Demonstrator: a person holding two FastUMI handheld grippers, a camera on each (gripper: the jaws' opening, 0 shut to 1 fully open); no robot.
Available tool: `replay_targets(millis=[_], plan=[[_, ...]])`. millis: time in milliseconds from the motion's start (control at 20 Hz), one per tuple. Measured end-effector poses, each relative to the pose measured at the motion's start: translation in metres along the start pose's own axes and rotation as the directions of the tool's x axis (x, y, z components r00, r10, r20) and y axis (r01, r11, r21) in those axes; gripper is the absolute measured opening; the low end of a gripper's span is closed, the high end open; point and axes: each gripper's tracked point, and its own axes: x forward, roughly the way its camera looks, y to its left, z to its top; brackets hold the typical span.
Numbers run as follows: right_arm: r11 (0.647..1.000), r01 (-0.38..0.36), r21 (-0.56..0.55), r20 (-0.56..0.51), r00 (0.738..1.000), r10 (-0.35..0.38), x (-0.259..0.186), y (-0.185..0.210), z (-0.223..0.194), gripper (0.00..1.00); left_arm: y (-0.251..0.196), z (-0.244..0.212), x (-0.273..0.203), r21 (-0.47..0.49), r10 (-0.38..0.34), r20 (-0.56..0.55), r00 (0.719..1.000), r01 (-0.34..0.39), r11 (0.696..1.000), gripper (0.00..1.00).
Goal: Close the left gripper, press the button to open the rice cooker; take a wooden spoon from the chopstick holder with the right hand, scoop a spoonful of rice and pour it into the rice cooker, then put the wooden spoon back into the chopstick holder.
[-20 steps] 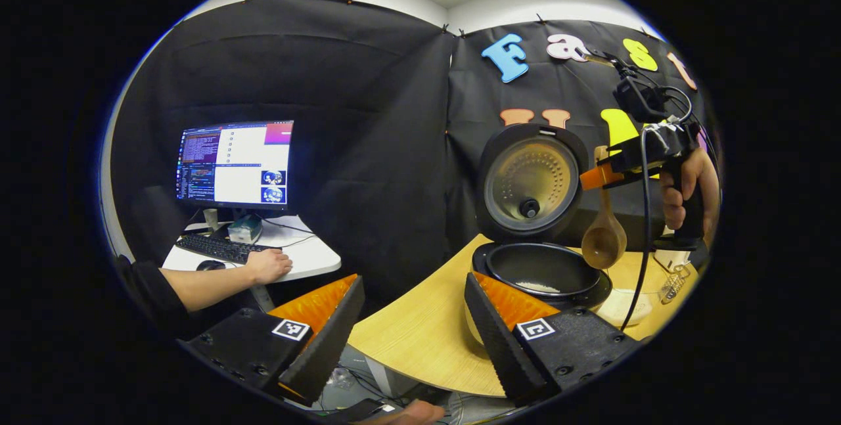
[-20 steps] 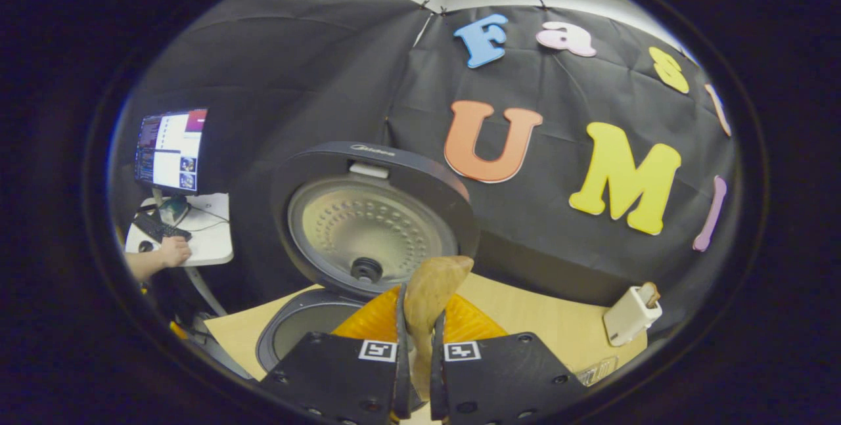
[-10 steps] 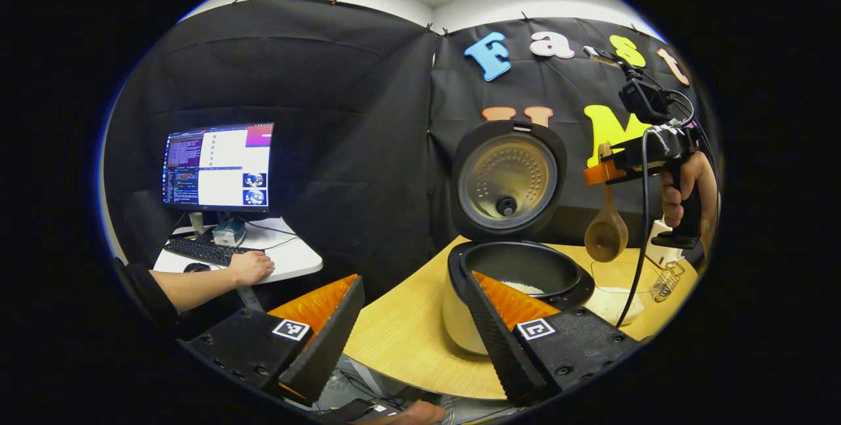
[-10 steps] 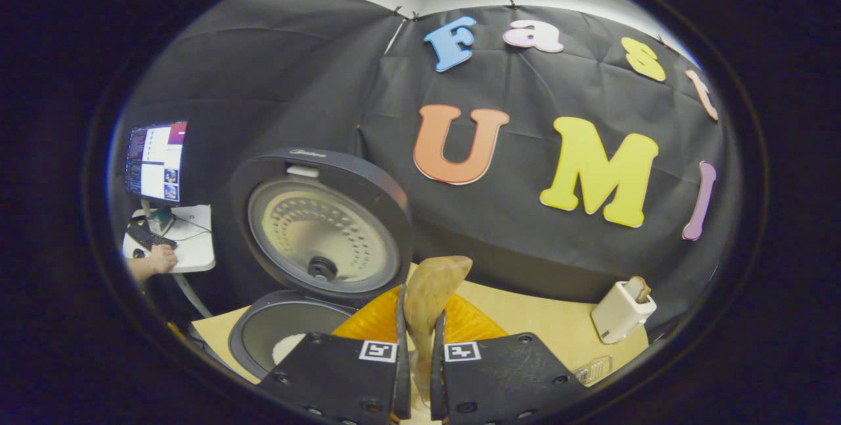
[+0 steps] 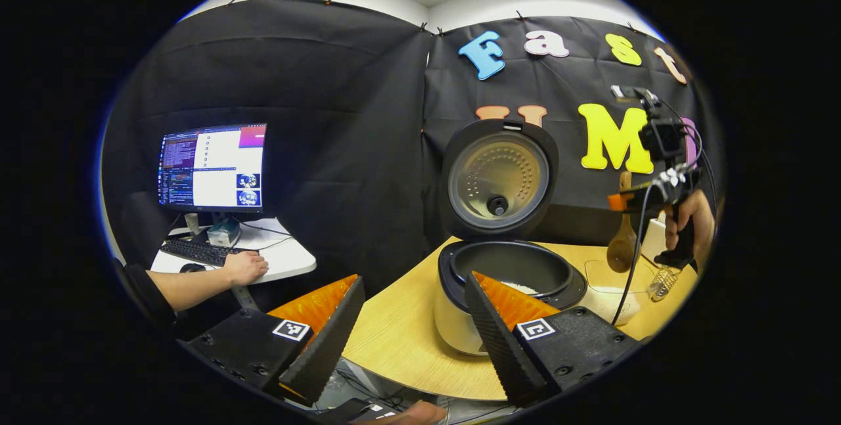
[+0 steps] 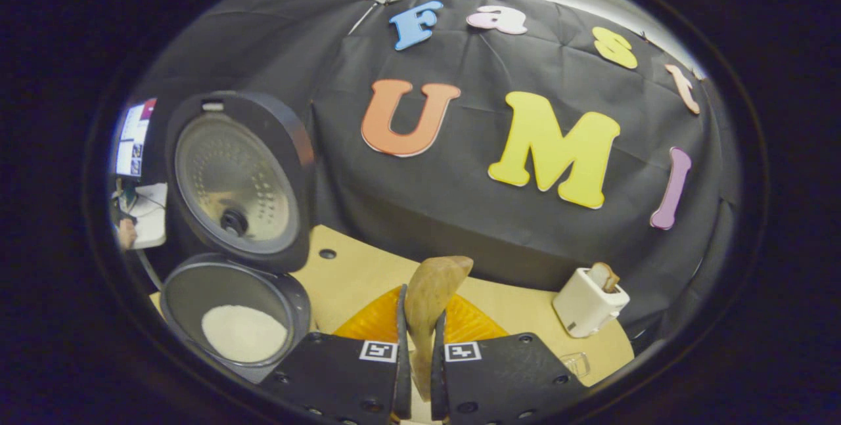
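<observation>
The rice cooker [image 5: 460, 326] stands open on the wooden table, its lid [image 5: 497, 178] upright and white rice [image 5: 522, 288] in the pot. My left gripper [image 5: 410, 316] hangs open at the table's near edge, holding nothing. Right of the cooker, my right gripper [image 5: 619, 201] is shut on the handle of a wooden spoon [image 5: 621, 251], whose bowl hangs down over a glass bowl of rice [image 5: 608, 303]. A wire chopstick holder [image 5: 660, 284] stands just beyond. In the right gripper view, the spoon [image 6: 433, 277] sticks up between the shut fingers of the right gripper [image 6: 420, 297]; the cooker pot [image 6: 177, 287] lies at lower left.
A white toaster [image 6: 588, 300] with a slice in it stands at the table's back right. Left of the table a person's arm [image 5: 197, 280] rests at a white desk [image 5: 289, 261] with a keyboard and a monitor [image 5: 211, 165]. Bare tabletop [image 5: 401, 333] lies in front of the cooker.
My right gripper has carried the spoon rightward and down, from over the cooker's rim to above the glass bowl. The left gripper stayed open, shifting slightly.
</observation>
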Motion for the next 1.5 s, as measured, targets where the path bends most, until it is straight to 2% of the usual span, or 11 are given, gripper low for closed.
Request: replay_targets(millis=[150,300,500,650,850,1050,1200,1300,1400,1500], plan=[[0.998,0.061,-0.023,-0.084,0.994,-0.063,0.025,-0.020,-0.052,0.12,-0.003,0.001,0.000,0.004,-0.007,0.003,1.000,0.007,1.000,0.98],[0.992,0.125,0.022,-0.160,0.980,-0.120,0.037,-0.040,-0.091,0.12,-0.006,0.000,0.001,0.009,-0.015,0.002,1.000,0.015,1.000,0.98],[0.978,0.204,0.028,-0.187,0.963,-0.196,0.045,-0.059,-0.100,0.12,-0.011,-0.004,0.003,0.010,-0.022,-0.010,1.000,0.023,1.000,0.98],[0.968,0.247,0.034,-0.222,0.947,-0.234,0.049,-0.053,-0.102,0.12,-0.010,-0.004,0.003,0.012,-0.021,-0.011,1.000,0.021,1.000,0.98],[0.973,0.207,0.105,-0.258,0.950,-0.174,0.059,-0.020,-0.099,0.12,-0.010,-0.004,0.003,0.012,-0.026,-0.011,1.000,0.026,1.000,0.98],[0.954,0.134,0.267,-0.305,0.951,-0.049,0.058,0.014,-0.101,0.12,-0.011,-0.004,0.004,0.007,-0.031,-0.010,0.999,0.031,0.999,0.98],[0.889,0.118,0.443,-0.295,0.955,0.020,0.045,0.014,-0.102,0.11,-0.011,-0.006,0.003,0.002,-0.034,-0.015,0.999,0.034,0.999,0.98],[0.810,0.152,0.566,-0.295,0.955,0.027,0.037,0.001,-0.108,0.12,-0.012,-0.007,0.005,-0.001,-0.036,-0.016,0.999,0.036,0.999,0.98],[0.711,0.182,0.679,-0.309,0.950,0.052,0.029,-0.011,-0.118,0.12,-0.013,-0.007,0.004,0.003,-0.044,-0.019,0.999,0.044,0.999,0.98],[0.636,0.199,0.745,-0.318,0.945,0.076,0.019,-0.023,-0.129,0.12,-0.013,-0.006,0.003,0.007,-0.047,-0.019,0.999,0.047,0.999,0.98]])
